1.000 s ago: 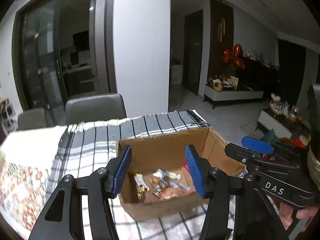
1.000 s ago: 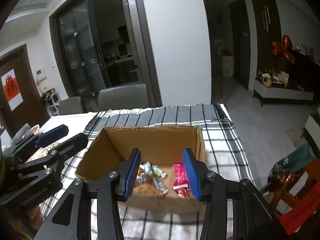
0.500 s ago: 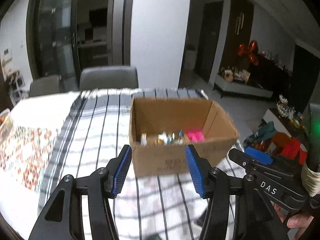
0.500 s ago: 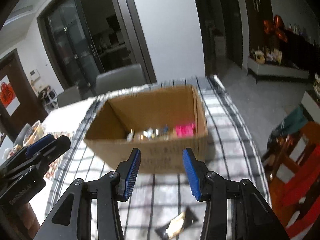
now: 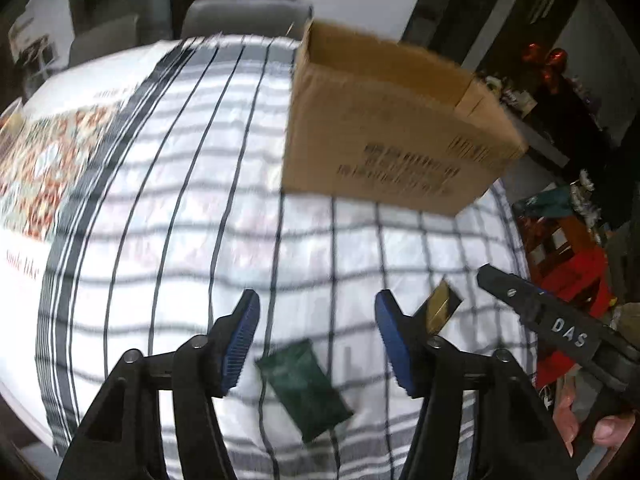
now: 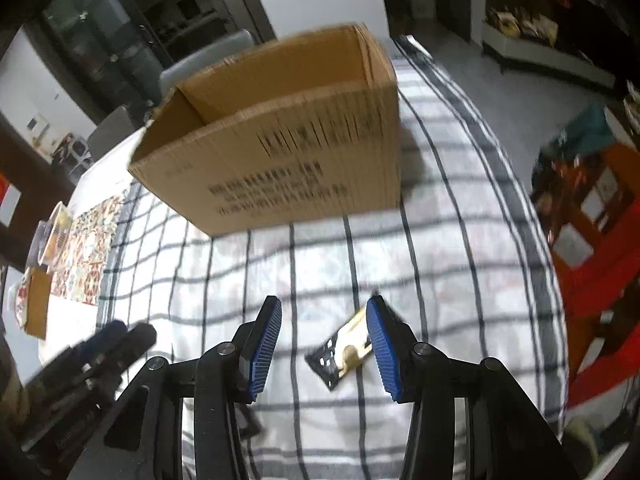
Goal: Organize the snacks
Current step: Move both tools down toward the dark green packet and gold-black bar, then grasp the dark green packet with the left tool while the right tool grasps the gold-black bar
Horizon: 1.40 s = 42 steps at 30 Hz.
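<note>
Left claw (image 5: 316, 336) opening, empty, hovering over green packet (image 5: 305, 390) at frame bottom center; right claw (image 6: 324, 346) parted, gripping nothing, gold-black packet (image 6: 345, 354) lying by its right pad.

I'm looking down on a table under a white cloth with dark checks (image 5: 192, 208). Cardboard box (image 5: 392, 128) sits at the far side, more to the right. Near me a dark green snack packet (image 5: 304, 390) lies flat, and just right of it a black and gold one (image 6: 346, 354). Floral mat (image 5: 36, 172) peeks out far left.
</note>
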Available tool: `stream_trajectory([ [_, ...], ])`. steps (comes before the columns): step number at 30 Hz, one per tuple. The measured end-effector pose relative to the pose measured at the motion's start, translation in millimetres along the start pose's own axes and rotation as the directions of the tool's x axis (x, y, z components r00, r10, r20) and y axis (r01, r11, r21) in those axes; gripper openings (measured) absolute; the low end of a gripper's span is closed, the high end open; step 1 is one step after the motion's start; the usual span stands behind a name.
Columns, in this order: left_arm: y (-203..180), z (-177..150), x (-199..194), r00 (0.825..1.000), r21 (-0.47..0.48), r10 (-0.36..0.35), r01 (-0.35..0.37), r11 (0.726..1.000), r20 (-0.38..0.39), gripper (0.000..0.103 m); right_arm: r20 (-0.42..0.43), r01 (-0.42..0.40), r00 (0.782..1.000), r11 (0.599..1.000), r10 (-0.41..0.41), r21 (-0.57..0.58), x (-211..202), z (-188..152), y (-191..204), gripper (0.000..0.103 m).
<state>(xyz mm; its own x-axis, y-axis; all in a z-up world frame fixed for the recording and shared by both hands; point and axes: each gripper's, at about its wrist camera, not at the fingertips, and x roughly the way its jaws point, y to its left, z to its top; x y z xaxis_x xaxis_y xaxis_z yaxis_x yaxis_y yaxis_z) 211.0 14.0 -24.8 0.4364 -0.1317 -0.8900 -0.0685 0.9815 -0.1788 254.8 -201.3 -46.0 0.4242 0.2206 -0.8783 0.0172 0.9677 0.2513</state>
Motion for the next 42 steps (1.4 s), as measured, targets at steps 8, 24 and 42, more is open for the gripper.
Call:
stream_trajectory([
  [8,7.2,-37.8,13.2,0.999,-0.04,0.013,-0.015,0.999,-0.05,0.06,-0.061,0.002,0.998,0.987,0.007,0.158,23.0,-24.9,-21.7,0.045],
  [24,10.5,-66.5,50.7,0.984,-0.192,0.044,-0.077,0.978,-0.17,0.06,-0.09,0.079,0.994,0.967,-0.059,0.244,49.4,-29.1,-14.7,0.045],
  [42,6.7,-73.8,74.0,0.965,-0.209,0.113,-0.165,0.964,-0.237,0.06,-0.141,0.195,0.975,0.963,-0.17,0.186,85.2,-25.6,-1.4,0.045],
])
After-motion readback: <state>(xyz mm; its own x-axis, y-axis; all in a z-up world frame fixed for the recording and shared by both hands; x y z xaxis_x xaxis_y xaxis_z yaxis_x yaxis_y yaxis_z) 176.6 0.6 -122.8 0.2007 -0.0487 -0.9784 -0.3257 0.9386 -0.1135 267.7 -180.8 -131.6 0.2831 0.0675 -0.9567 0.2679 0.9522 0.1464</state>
